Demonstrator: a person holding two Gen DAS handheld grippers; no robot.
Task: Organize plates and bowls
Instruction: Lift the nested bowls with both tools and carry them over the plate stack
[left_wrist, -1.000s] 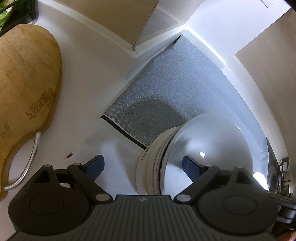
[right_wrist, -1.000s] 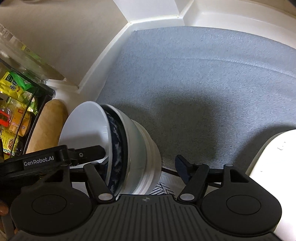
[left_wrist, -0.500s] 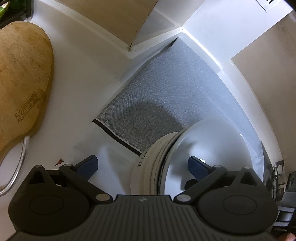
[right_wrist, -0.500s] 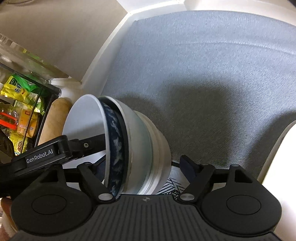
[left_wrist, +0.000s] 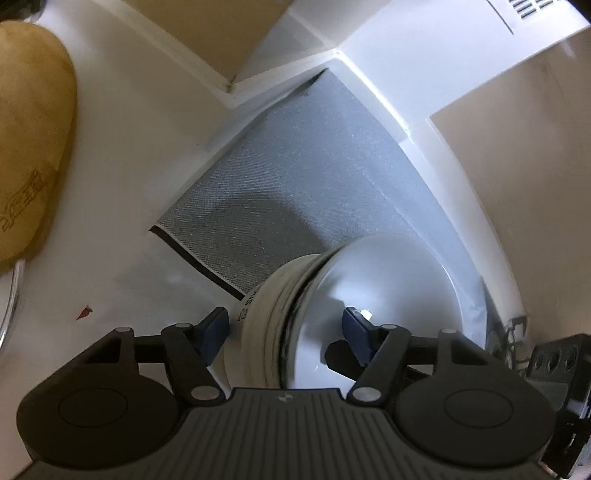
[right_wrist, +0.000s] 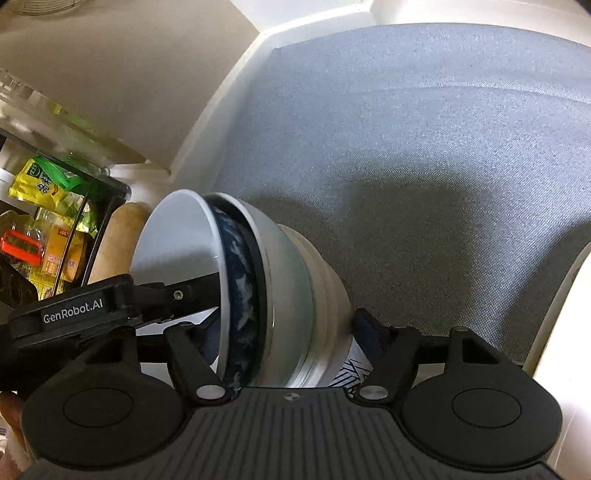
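A nested stack of bowls (left_wrist: 280, 325) is held on its side above the grey mat (left_wrist: 295, 192): a white inner bowl, a dark blue patterned one and pale outer ones (right_wrist: 288, 295). My left gripper (left_wrist: 284, 325) is shut on the stack, one finger inside the white bowl, the other on the base. My right gripper (right_wrist: 288, 328) is shut on the same stack from the opposite side, one finger (right_wrist: 369, 328) on the base, the other inside. The left gripper's arm (right_wrist: 110, 302) reaches into the white bowl in the right wrist view.
A wooden cutting board (left_wrist: 29, 147) with a metal handle lies on the white counter at left. A black wire rack with snack packets (right_wrist: 44, 206) stands at left in the right wrist view. White walls border the mat (right_wrist: 424, 147). A white rounded object (right_wrist: 569, 314) sits at right.
Both grippers' jaws have closed in on the bowl stack. The stack has lifted and tilted a little, and both views have shifted slightly over the mat.
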